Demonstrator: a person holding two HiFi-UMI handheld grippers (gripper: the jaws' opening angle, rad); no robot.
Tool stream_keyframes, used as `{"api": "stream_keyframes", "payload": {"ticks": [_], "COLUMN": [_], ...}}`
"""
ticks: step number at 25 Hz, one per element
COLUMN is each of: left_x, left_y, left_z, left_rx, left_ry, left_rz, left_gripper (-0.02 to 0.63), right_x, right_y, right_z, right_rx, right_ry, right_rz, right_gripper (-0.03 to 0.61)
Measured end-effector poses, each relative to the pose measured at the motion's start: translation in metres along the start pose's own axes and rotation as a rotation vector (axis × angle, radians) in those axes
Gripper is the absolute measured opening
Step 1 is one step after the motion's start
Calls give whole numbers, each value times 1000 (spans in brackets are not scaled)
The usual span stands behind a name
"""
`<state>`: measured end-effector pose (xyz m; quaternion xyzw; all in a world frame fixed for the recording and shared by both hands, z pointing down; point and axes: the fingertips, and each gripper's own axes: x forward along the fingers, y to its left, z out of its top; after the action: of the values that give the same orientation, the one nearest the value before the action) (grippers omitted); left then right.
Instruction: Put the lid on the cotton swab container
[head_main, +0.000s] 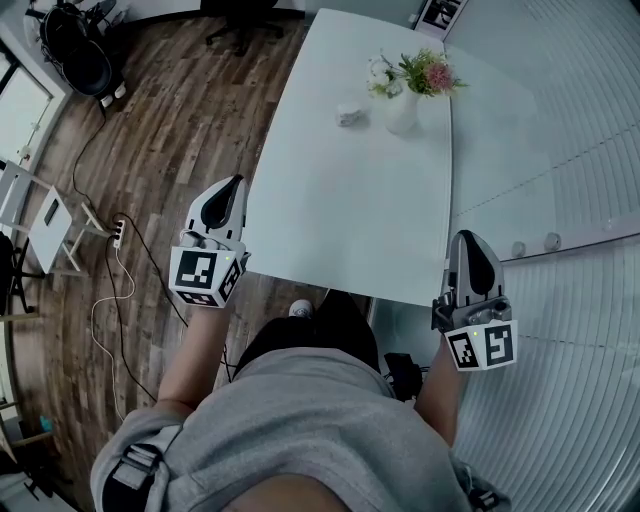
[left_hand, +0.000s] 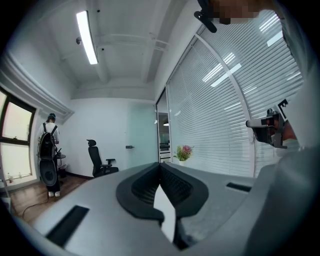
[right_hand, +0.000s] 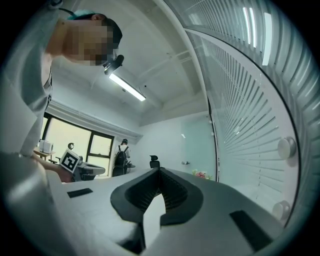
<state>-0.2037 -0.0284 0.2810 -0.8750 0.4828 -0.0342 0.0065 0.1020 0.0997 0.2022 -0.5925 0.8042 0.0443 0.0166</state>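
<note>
At the far end of the white tabletop (head_main: 350, 210): small pale cotton swab container (head_main: 349, 114), just left of a white vase (head_main: 402, 110) of pink and white flowers (head_main: 425, 72). Too small to tell whether lidded.

Well short of it, at the near edge: left hand-held gripper (head_main: 236, 184) off the left corner, over the wood floor (head_main: 170, 130); right hand-held gripper (head_main: 467, 238) by the right corner, beside the window blinds (head_main: 560, 120). Both with jaws pressed together, gripping nothing. Only bare tabletop between them and the container.

On the floor: power strip (head_main: 117, 233) with trailing cables. Farther off in the left gripper view: black office chair (left_hand: 97, 159) and a standing person (left_hand: 49, 150) wearing a backpack.

By way of print: just black-and-white square patterns on each marker cube (head_main: 205, 275).
</note>
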Motion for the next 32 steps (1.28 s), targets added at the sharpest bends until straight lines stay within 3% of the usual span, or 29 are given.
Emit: {"api": "stream_keyframes", "payload": {"ticks": [7, 13, 22, 27, 32], "left_x": [25, 61, 112, 132, 155], "left_y": [-3, -13, -24, -36, -42], "left_z": [5, 21, 25, 18, 13], "left_rx": [3, 108, 112, 103, 93], "left_ry": [-1, 21, 44, 69, 87], "left_rz": [24, 51, 106, 95, 44], "left_gripper": [8, 8, 8, 8, 8], "right_x": [21, 58, 106, 114, 109], "right_y": [-27, -68, -119, -151, -164], "right_z": [0, -5, -10, -9, -26], "right_rx": [15, 21, 28, 70, 86], "right_ry": [-21, 15, 25, 1, 44], "right_rz": [26, 62, 144, 104, 60], "right_gripper": [26, 26, 26, 26, 26]}}
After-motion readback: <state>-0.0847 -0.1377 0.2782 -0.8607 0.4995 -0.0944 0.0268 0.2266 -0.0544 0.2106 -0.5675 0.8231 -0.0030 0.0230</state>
